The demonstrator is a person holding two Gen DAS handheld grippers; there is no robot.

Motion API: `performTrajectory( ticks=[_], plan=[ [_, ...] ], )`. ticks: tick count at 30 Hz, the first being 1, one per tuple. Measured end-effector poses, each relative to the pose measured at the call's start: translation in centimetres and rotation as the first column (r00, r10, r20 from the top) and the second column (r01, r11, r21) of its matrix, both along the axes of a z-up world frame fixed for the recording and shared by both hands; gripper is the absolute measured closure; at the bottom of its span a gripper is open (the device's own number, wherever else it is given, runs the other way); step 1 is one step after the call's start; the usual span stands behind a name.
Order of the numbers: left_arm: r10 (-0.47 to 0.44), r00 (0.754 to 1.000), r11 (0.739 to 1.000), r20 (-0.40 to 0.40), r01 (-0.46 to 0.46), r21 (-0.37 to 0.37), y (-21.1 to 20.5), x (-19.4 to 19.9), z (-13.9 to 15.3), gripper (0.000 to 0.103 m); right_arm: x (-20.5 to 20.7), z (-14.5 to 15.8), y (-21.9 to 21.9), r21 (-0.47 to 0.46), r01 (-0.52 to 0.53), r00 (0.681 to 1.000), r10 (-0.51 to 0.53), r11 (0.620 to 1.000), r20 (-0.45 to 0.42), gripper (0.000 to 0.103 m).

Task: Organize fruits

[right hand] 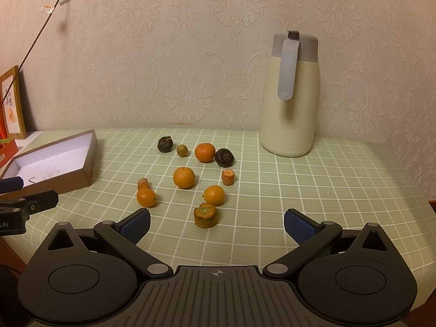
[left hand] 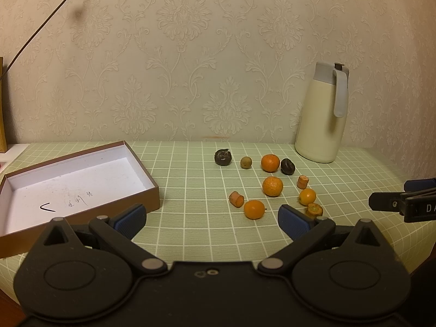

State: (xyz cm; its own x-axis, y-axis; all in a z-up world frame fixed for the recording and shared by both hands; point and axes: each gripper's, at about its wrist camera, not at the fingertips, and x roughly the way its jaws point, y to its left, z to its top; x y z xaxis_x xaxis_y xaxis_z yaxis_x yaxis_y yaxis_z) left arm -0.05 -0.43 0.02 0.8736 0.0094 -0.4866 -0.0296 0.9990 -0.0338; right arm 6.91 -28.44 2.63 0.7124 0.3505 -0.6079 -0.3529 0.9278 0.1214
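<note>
Several fruits lie loose on the green checked tablecloth: oranges (left hand: 272, 186) (right hand: 184, 177), a small orange fruit (left hand: 254, 209) (right hand: 147, 197), two dark fruits (left hand: 223, 157) (right hand: 224, 157), a small greenish one (left hand: 246, 162) (right hand: 182, 150) and carrot pieces (left hand: 236, 199) (right hand: 206, 215). An open brown box (left hand: 81, 188) (right hand: 51, 160) with a white inside stands at the left and holds no fruit. My left gripper (left hand: 212, 219) is open, low in front of the fruits. My right gripper (right hand: 217, 224) is open too, just short of the nearest carrot piece. Neither holds anything.
A cream thermos jug (left hand: 323, 114) (right hand: 291, 95) stands at the back right against the wallpapered wall. A framed picture (right hand: 11, 103) sits at the far left. A cable (right hand: 32, 43) hangs from a wall socket. The table edge curves off at the right.
</note>
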Motion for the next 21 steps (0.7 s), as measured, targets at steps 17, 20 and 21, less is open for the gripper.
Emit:
performTrajectory(
  ticks=[17,20,21],
  plan=[
    [0.0,1.0,1.0,0.001,0.0,0.0,0.01,-0.01,-0.01,0.006,0.14,0.06,0.0,-0.001,0.0,1.0,0.0,1.0,0.0,0.0],
    [-0.001,1.0,1.0,0.001,0.001,0.0,0.0,0.0,-0.01,0.006,0.16,0.1,-0.04,-0.001,0.001,1.0,-0.001,1.0,0.0,0.0],
    [-0.001,1.0,1.0,0.001,0.001,0.0,0.02,-0.01,-0.01,0.006,0.18,0.11,-0.05,-0.001,0.001,1.0,-0.001,1.0,0.0,0.0]
  ],
)
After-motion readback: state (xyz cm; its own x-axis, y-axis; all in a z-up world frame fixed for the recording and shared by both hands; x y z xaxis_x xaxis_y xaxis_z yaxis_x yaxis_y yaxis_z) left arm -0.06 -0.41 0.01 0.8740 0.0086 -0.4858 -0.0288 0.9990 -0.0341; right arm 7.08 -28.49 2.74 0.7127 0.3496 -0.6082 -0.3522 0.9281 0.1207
